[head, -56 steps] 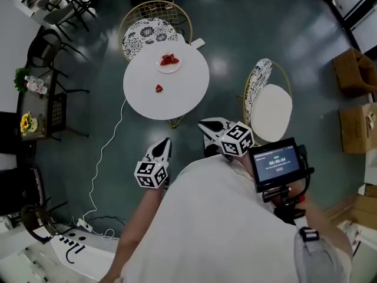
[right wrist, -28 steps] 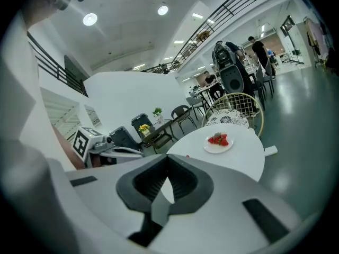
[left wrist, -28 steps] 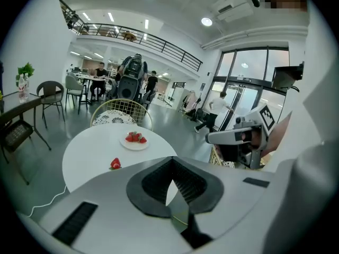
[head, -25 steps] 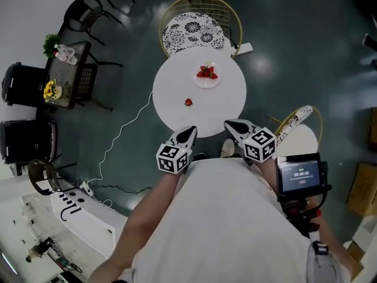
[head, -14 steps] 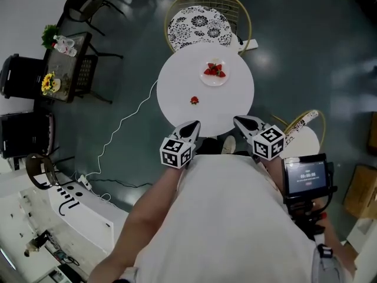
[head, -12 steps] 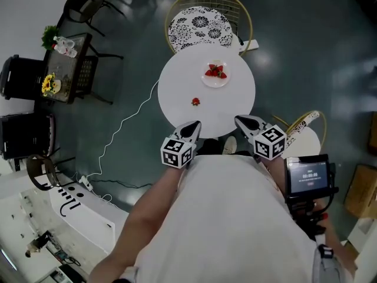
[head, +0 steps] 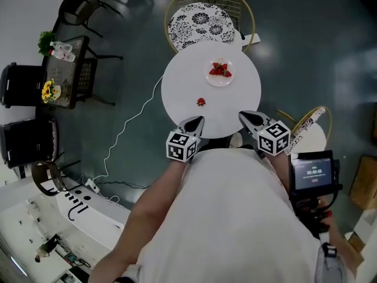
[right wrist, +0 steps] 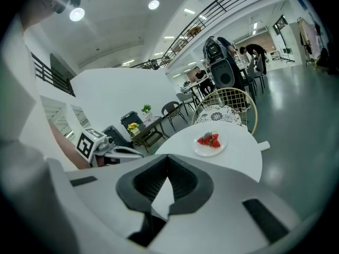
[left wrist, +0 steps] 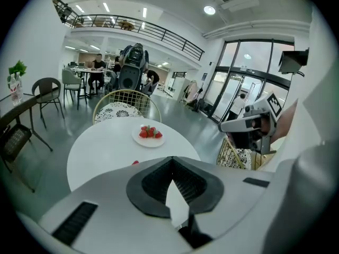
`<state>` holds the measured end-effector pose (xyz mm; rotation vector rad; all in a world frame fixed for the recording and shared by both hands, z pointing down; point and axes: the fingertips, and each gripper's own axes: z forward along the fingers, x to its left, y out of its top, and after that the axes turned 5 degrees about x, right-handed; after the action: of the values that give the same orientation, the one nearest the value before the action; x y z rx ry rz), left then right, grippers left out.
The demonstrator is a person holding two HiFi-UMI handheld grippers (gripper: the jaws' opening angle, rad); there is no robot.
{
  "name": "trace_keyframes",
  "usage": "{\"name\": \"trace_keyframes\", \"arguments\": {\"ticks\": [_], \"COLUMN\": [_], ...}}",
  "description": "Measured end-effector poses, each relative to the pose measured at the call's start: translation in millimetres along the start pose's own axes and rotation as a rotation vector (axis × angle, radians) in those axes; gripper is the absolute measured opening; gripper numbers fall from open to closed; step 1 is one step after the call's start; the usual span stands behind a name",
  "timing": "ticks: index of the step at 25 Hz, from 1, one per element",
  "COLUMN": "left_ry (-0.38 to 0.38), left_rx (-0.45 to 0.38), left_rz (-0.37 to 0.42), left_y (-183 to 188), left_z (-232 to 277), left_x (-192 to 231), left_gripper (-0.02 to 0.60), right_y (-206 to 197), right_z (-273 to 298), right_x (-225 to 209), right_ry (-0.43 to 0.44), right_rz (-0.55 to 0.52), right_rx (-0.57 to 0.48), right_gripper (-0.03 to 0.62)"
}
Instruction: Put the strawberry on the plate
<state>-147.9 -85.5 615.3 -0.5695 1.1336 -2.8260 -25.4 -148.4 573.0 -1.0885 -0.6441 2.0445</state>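
Since a second ago the left gripper [head: 197,121] and right gripper [head: 245,115] have drawn in to the near edge of the white table [head: 177,90], both with jaws together and empty. The strawberry [head: 201,102] lies on the table just beyond the left gripper, apart from the plate [head: 219,83] of strawberries nearer the patterned chair [head: 200,25].
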Motion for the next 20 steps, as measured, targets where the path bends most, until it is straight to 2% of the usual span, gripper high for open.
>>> {"name": "trace_keyframes", "arguments": {"ticks": [6, 12, 20], "left_ry": [0.001, 0.047, -0.004], "left_rx": [0.037, 0.101, 0.192], "left_rz": [0.004, 0.041, 0.103], "left_y": [-12, -30, -30], "left_z": [20, 53, 71], "left_x": [26, 61, 64], "left_gripper": [0.005, 0.005, 0.006], "right_y": [-8, -13, -12], "right_z": [17, 42, 43], "right_x": [-18, -43, -38], "right_ry": [-0.026, -0.031, -0.048], "right_rz": [0.026, 0.037, 0.078], "right_rx": [0.022, 0.023, 0.037], "right_gripper": [0.005, 0.005, 0.005]}}
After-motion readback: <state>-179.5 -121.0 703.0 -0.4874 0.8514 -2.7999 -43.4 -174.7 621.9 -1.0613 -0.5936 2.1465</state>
